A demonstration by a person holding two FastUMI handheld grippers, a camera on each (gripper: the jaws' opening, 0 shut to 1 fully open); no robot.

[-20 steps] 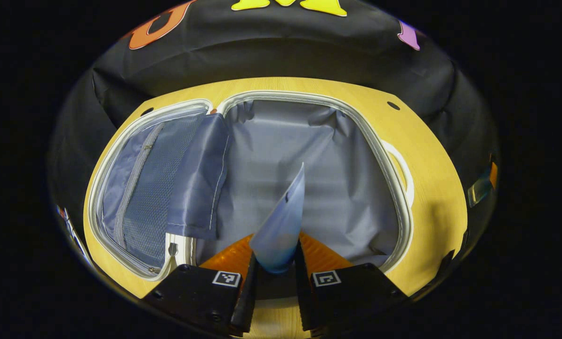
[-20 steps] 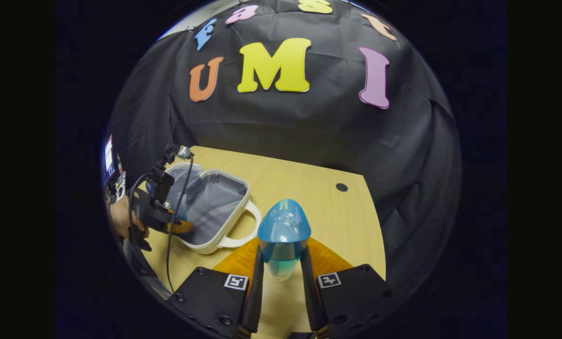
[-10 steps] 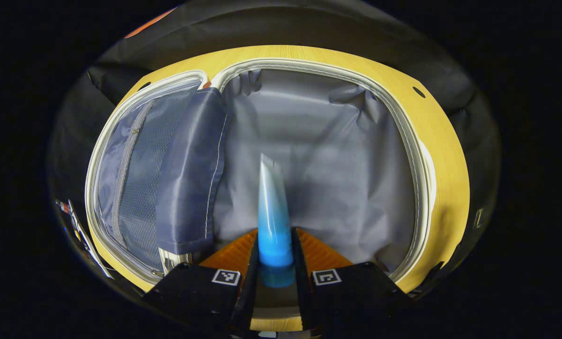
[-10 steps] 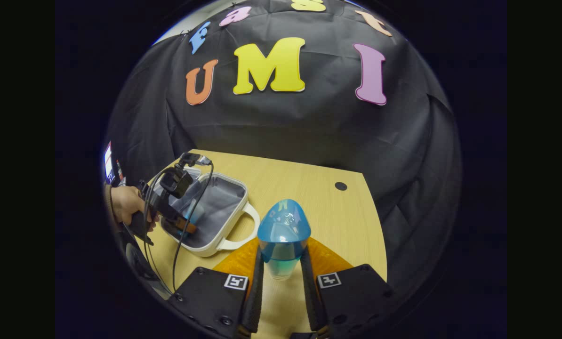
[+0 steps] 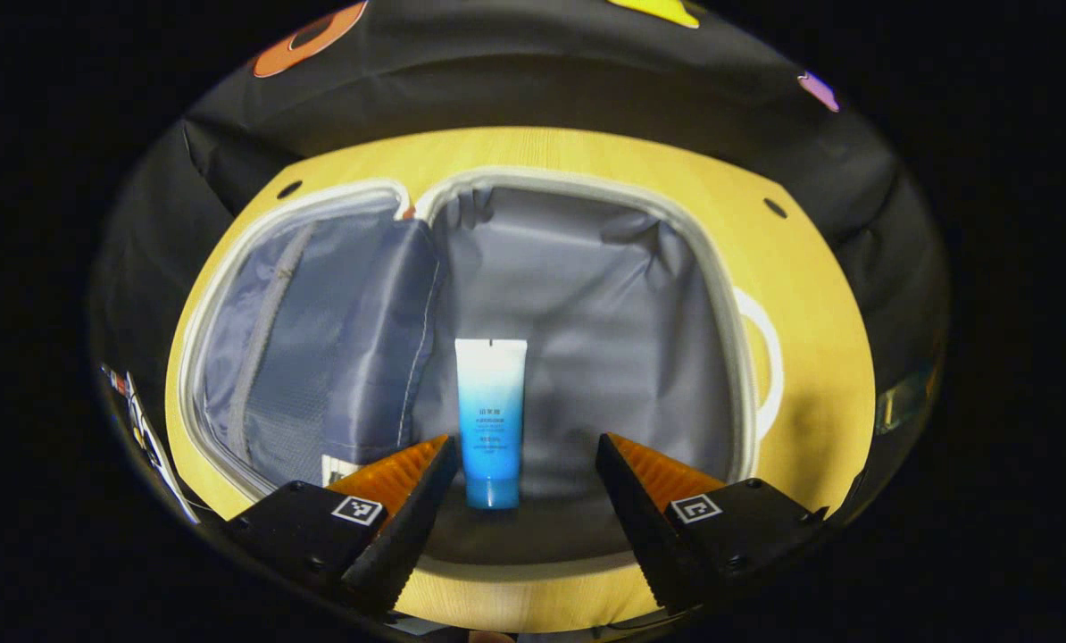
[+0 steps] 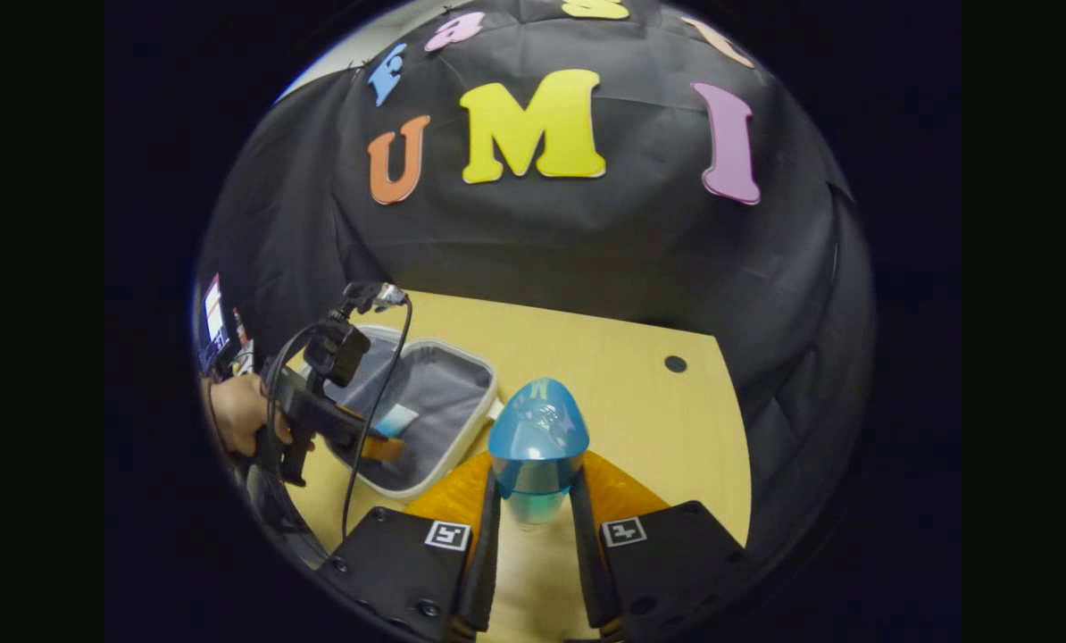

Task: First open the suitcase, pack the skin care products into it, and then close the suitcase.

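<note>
The white suitcase (image 5: 729,295) lies open on the wooden table, its grey lining facing up. A white-to-blue tube (image 5: 491,406) lies flat in the right half, cap toward me. Just above it my left gripper (image 5: 522,460) hangs open, fingers on either side of the cap end without touching. In the right gripper view the suitcase (image 6: 470,429) sits at the left, with the left gripper (image 6: 381,445) and a hand (image 6: 238,420) over it. My right gripper (image 6: 533,500) is shut on a blue bottle with a clear blue cap (image 6: 537,442) held above the table.
The mesh zip pocket (image 5: 265,357) and a loose grey flap (image 5: 377,348) fill the suitcase's left half. The white carry handle (image 5: 765,357) sticks out to the right. The table (image 6: 622,384) has a round hole (image 6: 675,363) near its far edge. Black cloth walls stand behind.
My left gripper opened and let go of the tube, which now lies flat on the lining. The left gripper drew back a little. The right gripper keeps its hold on the bottle.
</note>
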